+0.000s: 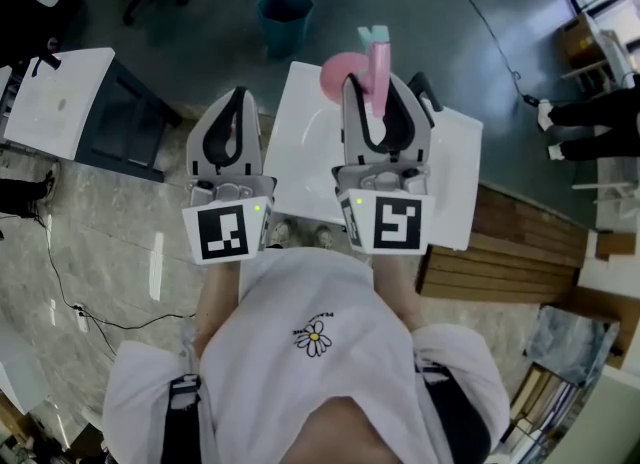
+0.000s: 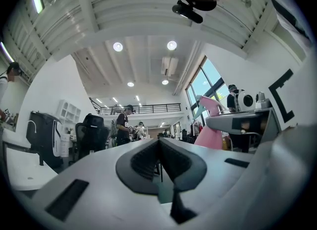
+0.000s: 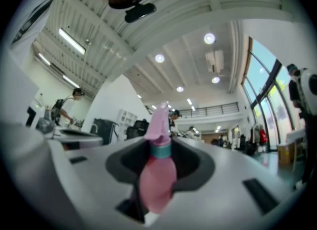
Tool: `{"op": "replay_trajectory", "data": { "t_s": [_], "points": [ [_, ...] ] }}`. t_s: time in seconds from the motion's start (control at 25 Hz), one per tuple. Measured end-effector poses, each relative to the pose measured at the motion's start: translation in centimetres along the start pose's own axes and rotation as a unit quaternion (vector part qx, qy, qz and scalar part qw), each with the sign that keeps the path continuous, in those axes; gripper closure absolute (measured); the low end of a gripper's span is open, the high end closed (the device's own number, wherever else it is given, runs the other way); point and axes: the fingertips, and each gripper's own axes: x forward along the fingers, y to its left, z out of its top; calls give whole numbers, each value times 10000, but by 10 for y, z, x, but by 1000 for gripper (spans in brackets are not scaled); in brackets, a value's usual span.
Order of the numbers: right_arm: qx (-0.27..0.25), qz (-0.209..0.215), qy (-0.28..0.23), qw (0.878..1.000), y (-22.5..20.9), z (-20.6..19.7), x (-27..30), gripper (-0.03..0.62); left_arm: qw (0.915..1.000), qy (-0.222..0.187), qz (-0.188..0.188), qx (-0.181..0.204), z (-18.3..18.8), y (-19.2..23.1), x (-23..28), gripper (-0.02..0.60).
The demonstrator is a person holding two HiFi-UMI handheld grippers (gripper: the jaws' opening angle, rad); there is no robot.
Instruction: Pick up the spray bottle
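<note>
Below the held spray bottle point(image 1: 380, 72), only head view shows white table point(image 1: 305, 142).

In the middle of the frame, the left gripper point(image 1: 238, 94) and right gripper point(image 1: 385, 82) sit side by side over the table point(image 1: 300, 142). The spray bottle point(image 1: 379, 64) stands between the right gripper's jaws. A bin point(image 1: 285, 20) lies beyond the table at upper centre. A desk point(image 1: 60, 102) is at the left edge, and wooden boards point(image 1: 505, 252) lie to the table's lower right.
</note>
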Motion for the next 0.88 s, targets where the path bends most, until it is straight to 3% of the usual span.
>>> {"op": "replay_trajectory", "data": {
  "t_s": [0.28, 0.88],
  "points": [
    [250, -87, -8, 9996, -2, -10, -27, 437, 9999, -100, 23, 77, 5, -4, -3, 562],
    [212, -164, 124, 9996, -4, -18, -33, 439, 9999, -127, -56, 94, 8, -9, -4, 563]
  ]
}}
